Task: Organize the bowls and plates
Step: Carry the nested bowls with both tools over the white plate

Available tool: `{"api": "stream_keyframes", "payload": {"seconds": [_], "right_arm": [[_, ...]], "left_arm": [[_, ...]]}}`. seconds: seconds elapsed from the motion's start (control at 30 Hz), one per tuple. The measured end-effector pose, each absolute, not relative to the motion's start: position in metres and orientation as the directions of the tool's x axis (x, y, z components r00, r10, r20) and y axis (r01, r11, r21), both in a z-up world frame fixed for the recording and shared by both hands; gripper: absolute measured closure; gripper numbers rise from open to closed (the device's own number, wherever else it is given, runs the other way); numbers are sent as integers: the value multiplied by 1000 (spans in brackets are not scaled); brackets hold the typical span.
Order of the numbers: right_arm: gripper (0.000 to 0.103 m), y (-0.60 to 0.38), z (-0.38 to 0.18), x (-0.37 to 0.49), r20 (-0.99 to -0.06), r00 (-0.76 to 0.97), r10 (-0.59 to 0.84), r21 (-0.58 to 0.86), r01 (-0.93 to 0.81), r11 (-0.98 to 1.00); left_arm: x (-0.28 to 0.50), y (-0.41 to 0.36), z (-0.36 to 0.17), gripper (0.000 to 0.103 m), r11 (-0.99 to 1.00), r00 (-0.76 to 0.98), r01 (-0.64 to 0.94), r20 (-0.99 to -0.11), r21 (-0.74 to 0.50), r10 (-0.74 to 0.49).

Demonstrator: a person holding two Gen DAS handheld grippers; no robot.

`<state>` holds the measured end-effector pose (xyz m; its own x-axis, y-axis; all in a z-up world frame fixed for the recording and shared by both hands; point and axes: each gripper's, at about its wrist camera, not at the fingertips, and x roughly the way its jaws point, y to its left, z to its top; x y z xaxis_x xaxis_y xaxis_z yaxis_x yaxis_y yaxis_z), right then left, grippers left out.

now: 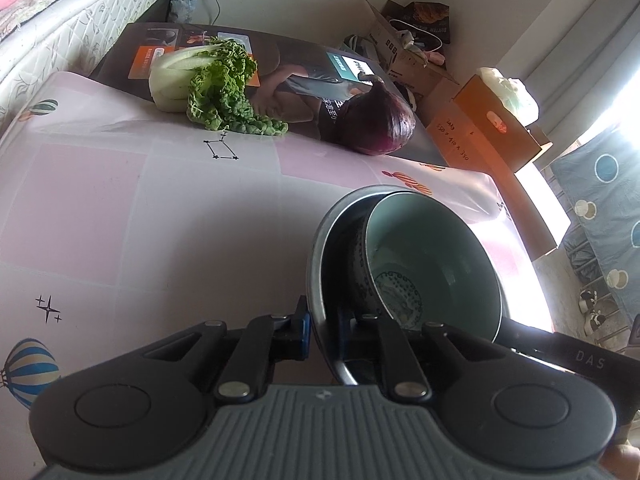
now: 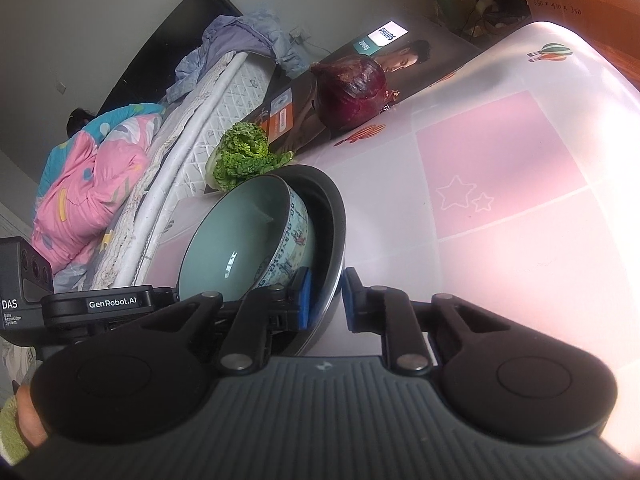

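A dark deep plate (image 1: 320,240) rests on the pink patterned tablecloth (image 1: 120,208). A pale green bowl (image 1: 432,248) with a patterned outside leans tilted inside it. My left gripper (image 1: 326,326) is shut on the plate's near rim, one blue pad outside and one inside. In the right wrist view the same dark plate (image 2: 338,224) holds the bowl (image 2: 240,240), and my right gripper (image 2: 327,300) is shut on the plate's rim from the opposite side. Each gripper's body shows at the edge of the other's view.
A leafy cabbage (image 1: 208,80) and a purple round vegetable (image 1: 380,120) lie on a flat printed box (image 1: 288,64) at the table's far end. Cardboard boxes (image 1: 492,128) stand beyond the table's right edge. A mattress (image 1: 60,28) borders the left side.
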<state>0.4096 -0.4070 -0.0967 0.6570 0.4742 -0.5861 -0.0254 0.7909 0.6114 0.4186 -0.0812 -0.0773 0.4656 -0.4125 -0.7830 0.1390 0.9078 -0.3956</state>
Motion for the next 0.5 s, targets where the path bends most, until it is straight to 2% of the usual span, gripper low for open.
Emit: {"api": "stream_keyframes", "payload": {"seconds": [0.5], "right_arm": [[87,-409,-74,394,-560,687,463,592,-58,804]], "left_arm": [[406,-81,-63,89,905,499,163,-759,-392,-419]]}}
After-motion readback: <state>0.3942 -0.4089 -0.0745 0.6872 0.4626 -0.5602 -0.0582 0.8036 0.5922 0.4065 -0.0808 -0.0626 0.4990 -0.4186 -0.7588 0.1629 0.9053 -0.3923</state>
